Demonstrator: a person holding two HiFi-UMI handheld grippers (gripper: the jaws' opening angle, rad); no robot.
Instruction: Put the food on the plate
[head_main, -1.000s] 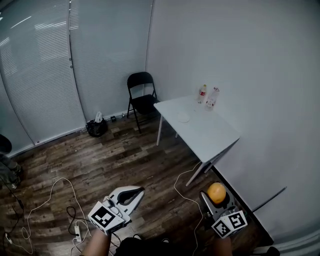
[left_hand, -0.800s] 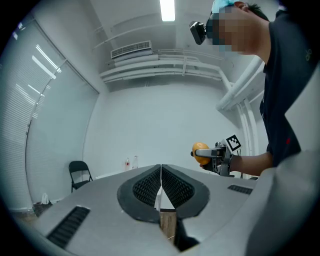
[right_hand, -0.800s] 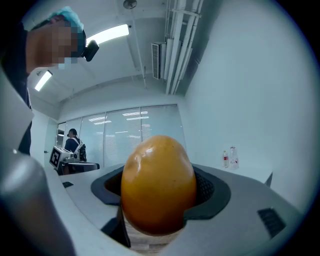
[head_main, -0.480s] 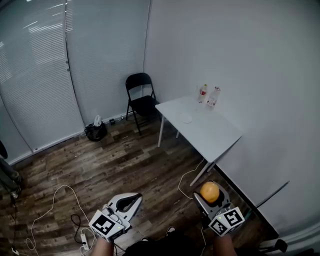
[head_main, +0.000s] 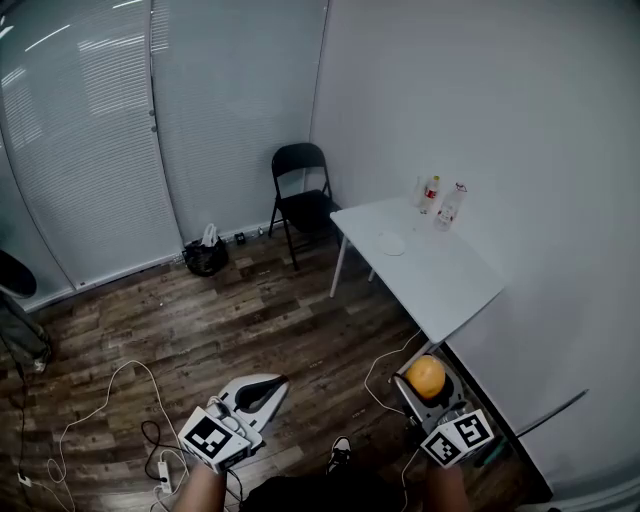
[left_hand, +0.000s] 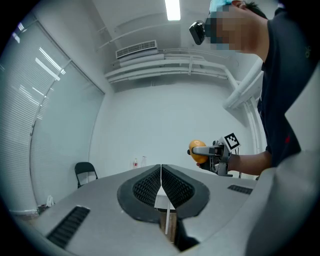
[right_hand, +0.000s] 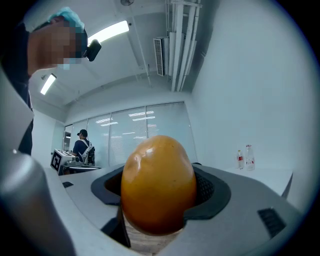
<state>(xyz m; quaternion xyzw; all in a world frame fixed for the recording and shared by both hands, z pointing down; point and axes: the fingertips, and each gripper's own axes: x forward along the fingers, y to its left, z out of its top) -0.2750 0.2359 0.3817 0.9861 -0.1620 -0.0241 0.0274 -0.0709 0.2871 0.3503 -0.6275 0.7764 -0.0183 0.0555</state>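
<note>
My right gripper (head_main: 428, 380) is shut on an orange egg-shaped fruit (head_main: 426, 375), held low at the right of the head view, short of the white table (head_main: 440, 285). The fruit (right_hand: 158, 184) fills the middle of the right gripper view, between the dark pads. A small white plate (head_main: 391, 243) lies on the table's far half. My left gripper (head_main: 262, 391) is shut with nothing in it, low at the left over the wood floor; its pads (left_hand: 150, 185) meet in the left gripper view, where the fruit (left_hand: 197, 151) also shows at the right.
Two bottles (head_main: 441, 201) stand at the table's far end by the wall. A black folding chair (head_main: 303, 192) stands beyond the table, a dark bag (head_main: 206, 255) by the blinds. Cables (head_main: 100, 400) and a power strip (head_main: 162, 468) lie on the floor at left.
The view has swung slightly; table, chair and bag now sit further right in the frame. Both grippers stay low, the right one still holding the fruit.
</note>
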